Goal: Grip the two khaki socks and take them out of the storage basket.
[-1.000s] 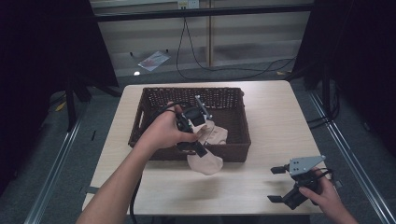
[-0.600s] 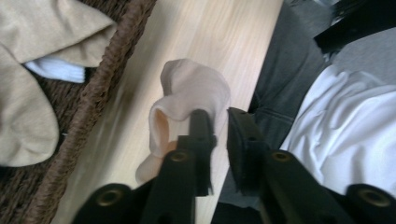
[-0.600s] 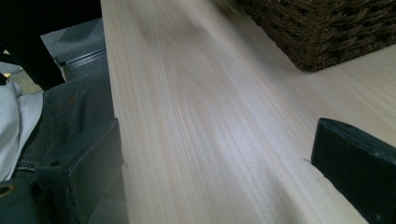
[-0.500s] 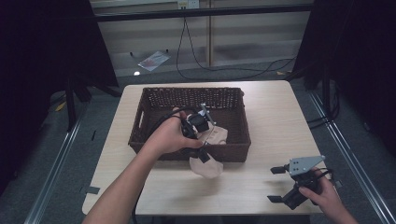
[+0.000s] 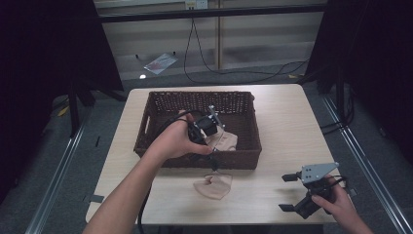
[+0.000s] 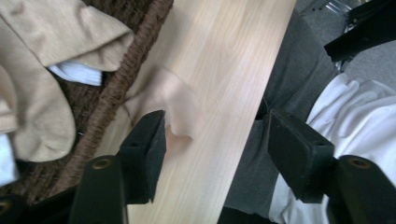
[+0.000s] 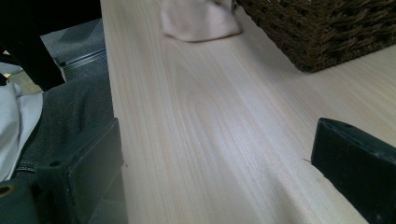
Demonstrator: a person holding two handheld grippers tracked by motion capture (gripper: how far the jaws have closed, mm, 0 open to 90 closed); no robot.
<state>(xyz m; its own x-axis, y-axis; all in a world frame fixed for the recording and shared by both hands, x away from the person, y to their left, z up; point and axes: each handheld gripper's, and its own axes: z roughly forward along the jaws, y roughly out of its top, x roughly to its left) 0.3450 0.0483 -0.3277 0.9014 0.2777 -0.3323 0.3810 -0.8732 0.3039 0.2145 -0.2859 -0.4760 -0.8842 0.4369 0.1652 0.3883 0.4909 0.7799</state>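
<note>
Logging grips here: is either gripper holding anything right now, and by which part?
Nothing is held. The left gripper, jaws just opened, hangs above the beige sock; the right gripper is open.

One wicker basket [image 5: 160,113] stands on one wooden worktop [image 5: 287,126]. One beige sock [image 5: 213,184] lies on the wood, at least one more [image 5: 225,140] lies in the basket, and two handheld grippers, left [image 5: 209,127] and right [image 5: 292,192], are present.

Basket [image 5: 246,158]: dark brown woven wicker, centre of high view. Sock on table [image 5: 213,185]: plain pale peach-beige, lower centre. Socks in basket [image 6: 42,88]: tan, white showing inside, upper left of left gripper view. Table [image 5: 287,131]: light wood grain.
</note>
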